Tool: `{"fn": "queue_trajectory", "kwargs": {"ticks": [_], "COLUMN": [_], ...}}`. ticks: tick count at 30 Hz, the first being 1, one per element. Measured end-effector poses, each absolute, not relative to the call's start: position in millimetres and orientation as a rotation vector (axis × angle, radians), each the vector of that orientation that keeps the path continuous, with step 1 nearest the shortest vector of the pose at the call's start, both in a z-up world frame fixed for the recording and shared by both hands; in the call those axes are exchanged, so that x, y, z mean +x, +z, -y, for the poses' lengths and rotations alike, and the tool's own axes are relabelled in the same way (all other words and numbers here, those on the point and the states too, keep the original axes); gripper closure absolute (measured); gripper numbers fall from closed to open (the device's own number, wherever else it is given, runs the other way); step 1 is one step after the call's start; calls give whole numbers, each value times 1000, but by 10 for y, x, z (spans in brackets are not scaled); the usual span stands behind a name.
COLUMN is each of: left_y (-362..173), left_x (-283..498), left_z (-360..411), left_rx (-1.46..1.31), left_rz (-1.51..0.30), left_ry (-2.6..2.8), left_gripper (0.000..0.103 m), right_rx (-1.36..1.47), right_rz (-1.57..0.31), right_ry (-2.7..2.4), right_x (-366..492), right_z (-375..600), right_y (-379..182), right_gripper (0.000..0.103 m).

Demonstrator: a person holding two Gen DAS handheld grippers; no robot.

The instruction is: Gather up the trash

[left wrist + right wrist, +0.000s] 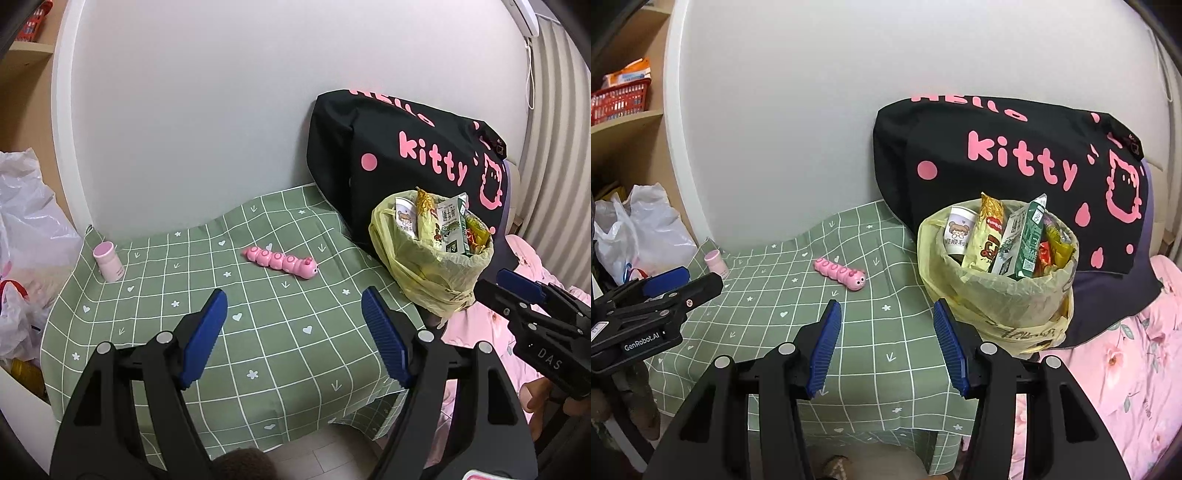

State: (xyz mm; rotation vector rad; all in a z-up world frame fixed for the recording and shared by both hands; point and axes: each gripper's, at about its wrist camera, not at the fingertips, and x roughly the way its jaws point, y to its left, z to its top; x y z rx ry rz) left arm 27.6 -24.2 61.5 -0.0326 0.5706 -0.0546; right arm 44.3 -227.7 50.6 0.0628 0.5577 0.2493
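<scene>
A yellow trash bag (432,258) (997,295) stands at the right edge of the green checked tablecloth (229,332) (871,347). It holds a paper cup (958,230), a gold snack wrapper (988,230), a green milk carton (1027,240) and other wrappers. My left gripper (295,325) is open and empty above the cloth's front. My right gripper (886,332) is open and empty, just left of the bag. A pink caterpillar toy (282,262) (842,275) and a small pink bottle (108,260) (716,263) lie on the cloth.
A black Hello Kitty bag (406,147) (1015,155) leans on the wall behind the trash bag. Pink floral bedding (1126,362) is at right. White plastic bags (26,229) (642,229) and a shelf with a red basket (620,99) are at left.
</scene>
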Motion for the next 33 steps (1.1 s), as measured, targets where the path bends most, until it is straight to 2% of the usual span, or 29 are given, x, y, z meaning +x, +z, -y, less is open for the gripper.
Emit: {"fn": "queue_trajectory", "kwargs": {"ticks": [33], "left_y": [610], "left_x": [293], "left_z": [310], "left_rx": [-20], "left_rz": [-569], "left_ry": [-64], "left_gripper": [32], "right_rx": [74], "right_rz": [-564], "right_ry": [254], "right_x": [492], "right_z": [2293], "right_y": [468], "right_gripper": [54]}}
